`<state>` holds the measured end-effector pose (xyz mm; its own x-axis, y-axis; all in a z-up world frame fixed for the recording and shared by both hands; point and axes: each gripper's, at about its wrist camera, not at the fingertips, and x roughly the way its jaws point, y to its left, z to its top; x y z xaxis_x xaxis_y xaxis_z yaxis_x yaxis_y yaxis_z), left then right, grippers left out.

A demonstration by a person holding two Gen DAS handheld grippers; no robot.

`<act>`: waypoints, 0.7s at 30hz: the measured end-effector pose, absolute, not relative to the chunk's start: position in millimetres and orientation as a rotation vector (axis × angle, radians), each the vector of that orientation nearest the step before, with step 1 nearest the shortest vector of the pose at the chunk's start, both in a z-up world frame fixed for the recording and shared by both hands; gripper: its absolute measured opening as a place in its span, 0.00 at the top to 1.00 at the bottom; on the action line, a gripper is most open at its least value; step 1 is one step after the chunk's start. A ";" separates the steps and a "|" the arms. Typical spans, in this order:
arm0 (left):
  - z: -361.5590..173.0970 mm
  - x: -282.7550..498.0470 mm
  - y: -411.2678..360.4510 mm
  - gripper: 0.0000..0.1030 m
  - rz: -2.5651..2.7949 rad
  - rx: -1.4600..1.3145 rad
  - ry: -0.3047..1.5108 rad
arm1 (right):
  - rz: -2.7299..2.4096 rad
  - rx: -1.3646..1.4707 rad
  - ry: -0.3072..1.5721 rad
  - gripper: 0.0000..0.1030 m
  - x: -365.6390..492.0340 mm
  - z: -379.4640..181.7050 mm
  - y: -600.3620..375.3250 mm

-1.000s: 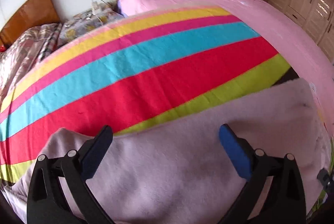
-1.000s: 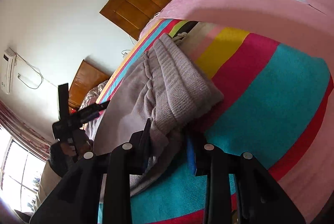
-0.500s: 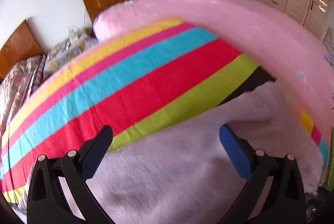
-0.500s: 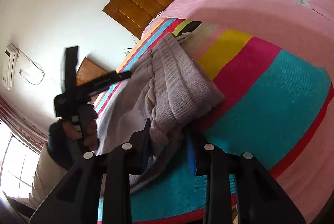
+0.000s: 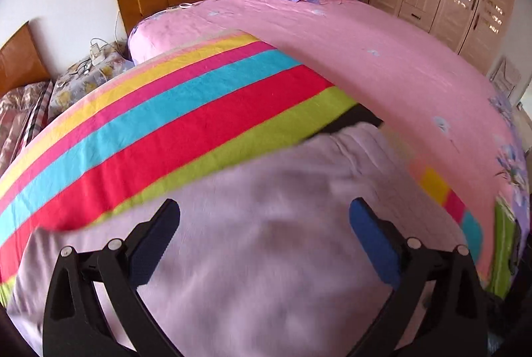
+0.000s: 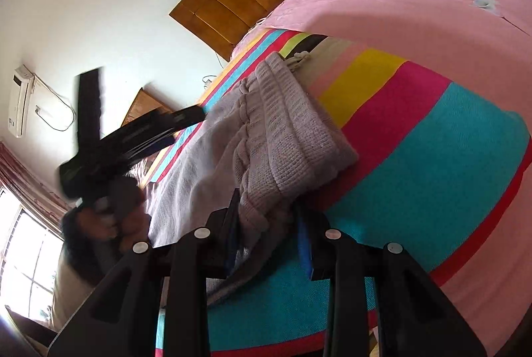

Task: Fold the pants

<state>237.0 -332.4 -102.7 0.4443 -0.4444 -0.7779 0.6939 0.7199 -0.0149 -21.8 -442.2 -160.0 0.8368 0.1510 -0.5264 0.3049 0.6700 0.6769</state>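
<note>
A: Where are the pale lilac knitted pants (image 6: 286, 137)?

B: On the striped multicoloured bed cover (image 6: 432, 157), already doubled over, the ribbed waistband bunched toward the right gripper (image 6: 267, 224). Its blue-padded fingers are clamped on a fold of that knit.

A: And the left gripper (image 5: 262, 224)?

B: Jaws spread wide, nothing between them, hovering over the smooth leg part of the pants (image 5: 266, 240).

A: How will the fabric handle?

B: Soft, light and floppy, I'd judge; it sags wherever unsupported and a thick knit may stretch. The surface looks fuzzy, so slipping seems unlikely.

A: Best hold?

B: Probably the near edge or a corner of the leg end, pinching all layers together.
</note>
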 end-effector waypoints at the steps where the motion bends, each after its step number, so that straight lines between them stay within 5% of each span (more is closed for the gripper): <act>1: -102.3 224.2 -319.1 0.01 -0.731 0.324 0.855 | -0.091 0.845 0.589 0.71 -21.8 -160.1 -442.4; 7: -144.4 164.1 -278.6 0.01 -0.732 0.421 0.886 | -0.078 0.835 0.591 0.71 -21.8 -159.9 -442.2; 21: -134.2 105.3 -261.3 0.01 -0.792 0.430 0.920 | -0.082 0.865 0.572 0.71 -26.2 -161.1 -441.9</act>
